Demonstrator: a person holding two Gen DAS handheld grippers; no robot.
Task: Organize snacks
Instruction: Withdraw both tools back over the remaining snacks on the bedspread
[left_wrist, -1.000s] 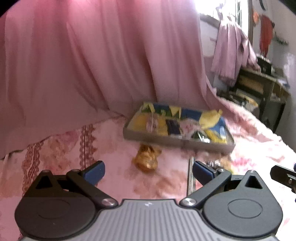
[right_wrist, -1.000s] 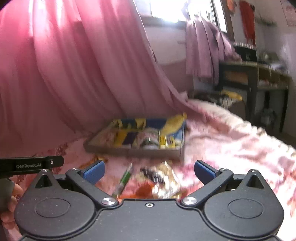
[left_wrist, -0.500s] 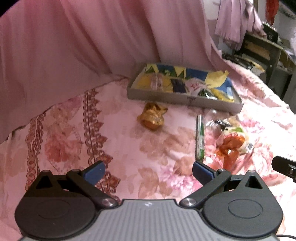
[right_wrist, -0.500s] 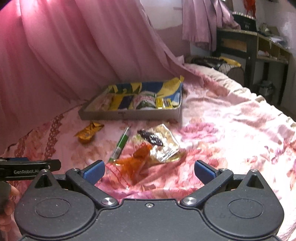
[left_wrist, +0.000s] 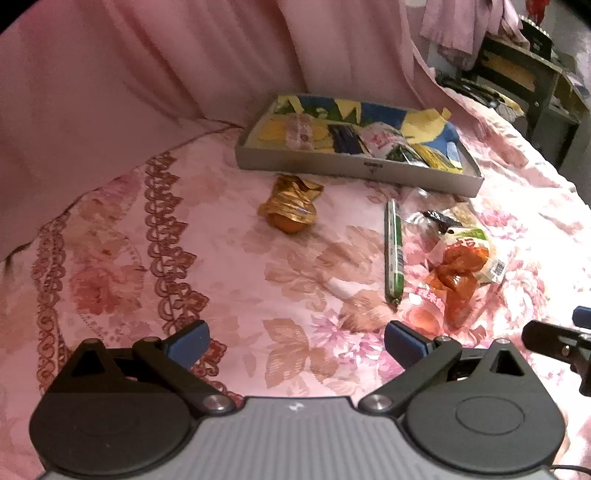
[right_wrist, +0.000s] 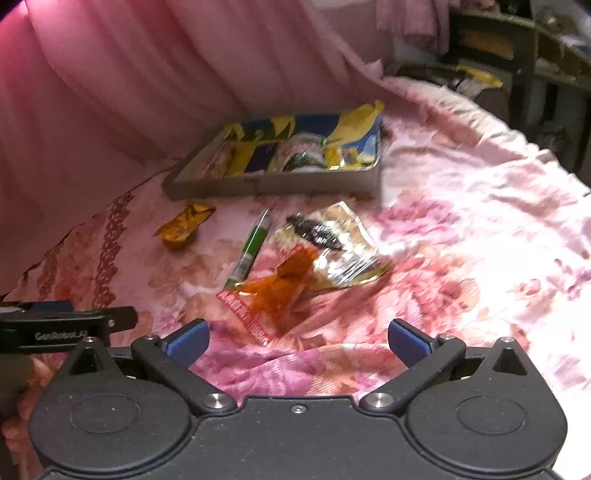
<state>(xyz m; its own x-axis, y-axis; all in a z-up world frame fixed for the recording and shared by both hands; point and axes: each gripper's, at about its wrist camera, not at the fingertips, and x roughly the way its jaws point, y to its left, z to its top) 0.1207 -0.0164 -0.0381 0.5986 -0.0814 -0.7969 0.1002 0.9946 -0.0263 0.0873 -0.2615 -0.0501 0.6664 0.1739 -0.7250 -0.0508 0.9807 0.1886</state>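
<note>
Hovering level over bedspread (left_wrist: 221, 258), both empty: left gripper (left_wrist: 295, 341), right gripper (right_wrist: 297, 341), fingers spread; tray (left_wrist: 354, 168) at 12 o'clock.

Both wrist views low over bedspread (left_wrist: 295, 258), facing snack tray (left_wrist: 354, 170); right view nearer, angled from right.

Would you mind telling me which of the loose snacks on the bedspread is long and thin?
The green stick, lying between the gold wrapped snack and the clear packets. The others are crumpled or flat bags; only it is a slim tube.
</note>
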